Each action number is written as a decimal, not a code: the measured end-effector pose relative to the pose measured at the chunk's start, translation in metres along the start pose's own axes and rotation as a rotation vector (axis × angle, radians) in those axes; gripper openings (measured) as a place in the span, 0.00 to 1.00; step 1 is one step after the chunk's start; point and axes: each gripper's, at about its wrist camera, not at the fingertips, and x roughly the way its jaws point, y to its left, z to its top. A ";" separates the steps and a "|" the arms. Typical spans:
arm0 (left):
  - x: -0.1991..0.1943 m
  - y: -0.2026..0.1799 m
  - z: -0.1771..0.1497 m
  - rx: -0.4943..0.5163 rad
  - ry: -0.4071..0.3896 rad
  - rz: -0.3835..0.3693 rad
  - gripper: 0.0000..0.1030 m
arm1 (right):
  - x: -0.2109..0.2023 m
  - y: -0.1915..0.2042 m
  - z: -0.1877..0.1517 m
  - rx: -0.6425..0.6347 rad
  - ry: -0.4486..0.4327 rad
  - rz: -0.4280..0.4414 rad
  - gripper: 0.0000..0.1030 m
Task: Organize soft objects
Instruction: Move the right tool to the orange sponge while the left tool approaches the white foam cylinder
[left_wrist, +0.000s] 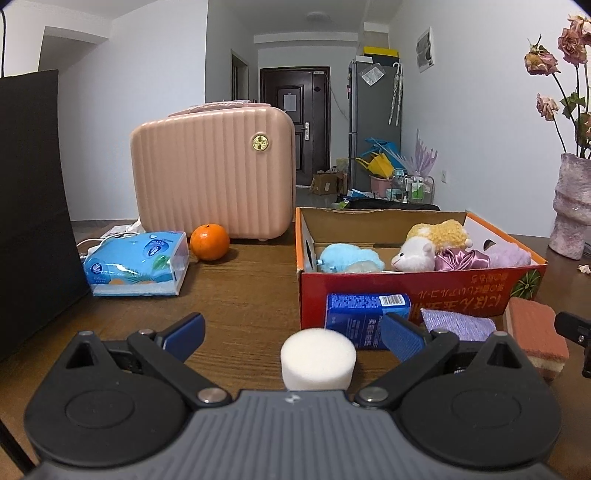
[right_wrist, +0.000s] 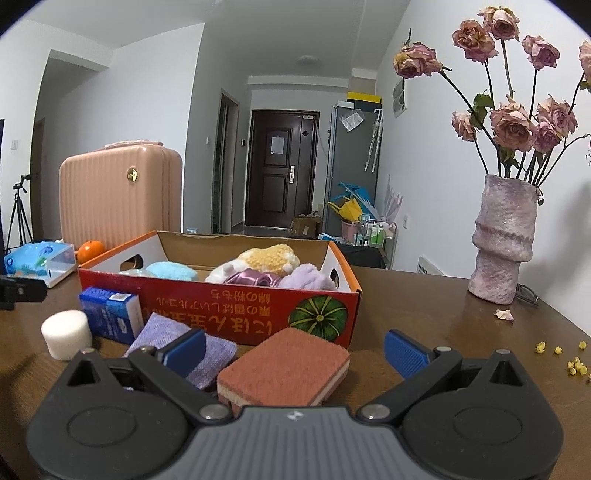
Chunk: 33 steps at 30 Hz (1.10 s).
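Left wrist view: the left tool has its jaws apart around a white foam cylinder standing on the surface; the red cardboard box beyond holds plush toys.

Right wrist view: the right tool is spread wide around a red sponge, with a purple cloth just beside it.

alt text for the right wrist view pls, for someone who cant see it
The open right gripper hovers over a terracotta sponge on a wooden table, beside a purple cloth. Behind sits a red cardboard box holding plush toys, with a vase of dried roses to the right.
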 end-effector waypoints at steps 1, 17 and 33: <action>-0.001 0.001 0.000 -0.002 0.000 -0.002 1.00 | 0.001 0.000 0.000 -0.002 0.002 -0.002 1.00; 0.001 0.012 0.002 -0.020 0.020 -0.027 1.00 | 0.027 0.029 0.000 0.005 0.123 -0.061 1.00; 0.007 0.020 0.001 -0.029 0.045 -0.020 1.00 | 0.083 0.020 0.000 0.189 0.328 -0.218 1.00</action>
